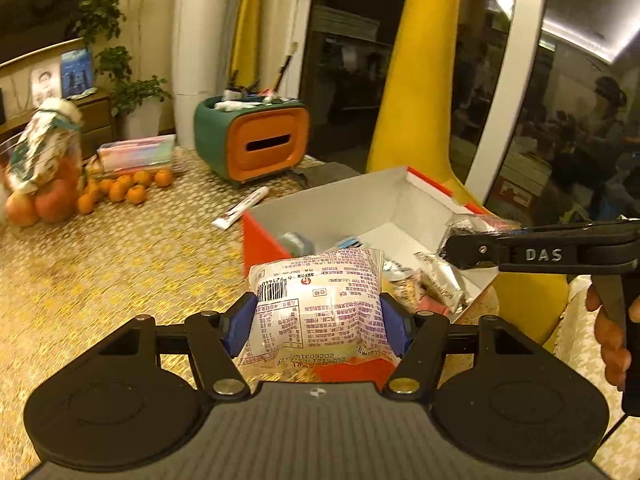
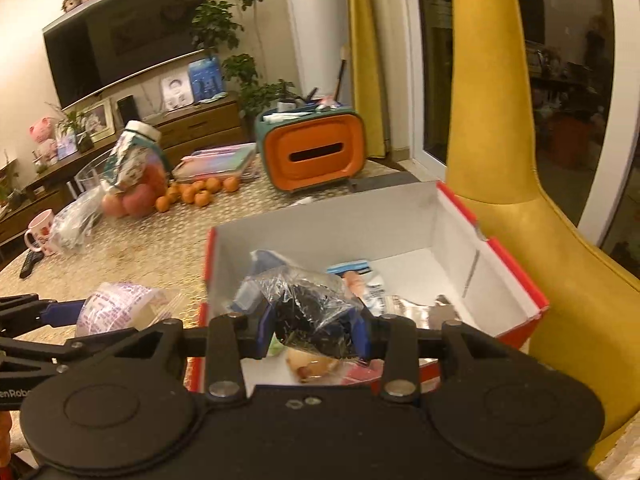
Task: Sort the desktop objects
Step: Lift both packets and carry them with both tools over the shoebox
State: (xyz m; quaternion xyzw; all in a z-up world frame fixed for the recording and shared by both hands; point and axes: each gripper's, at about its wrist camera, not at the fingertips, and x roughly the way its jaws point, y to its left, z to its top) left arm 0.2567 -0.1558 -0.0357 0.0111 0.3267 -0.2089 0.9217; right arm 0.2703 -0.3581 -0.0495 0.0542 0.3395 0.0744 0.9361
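My left gripper point(image 1: 318, 318) is shut on a clear snack packet with purple print point(image 1: 316, 292), its blue pads pressing both sides, just short of the near wall of a red box with a white inside point(image 1: 340, 208). My right gripper point(image 2: 314, 332) is shut on a crinkly clear packet with dark contents point(image 2: 308, 304) and hangs over the box point(image 2: 328, 228). Several wrapped snacks lie in the box. In the left wrist view the right gripper point(image 1: 460, 248) reaches in from the right, above the box. In the right wrist view the left gripper point(image 2: 86, 326) and its packet point(image 2: 120, 308) show at the left.
On the gold-patterned table point(image 1: 120, 264) are a toothpaste tube point(image 1: 242, 208), a green and orange tissue box point(image 1: 256, 140), oranges point(image 1: 124, 188), apples with a jar point(image 1: 44, 184), flat books point(image 1: 136, 154), a mug point(image 2: 40, 232) and a remote point(image 2: 30, 262). A yellow chair point(image 2: 500, 160) stands behind the box.
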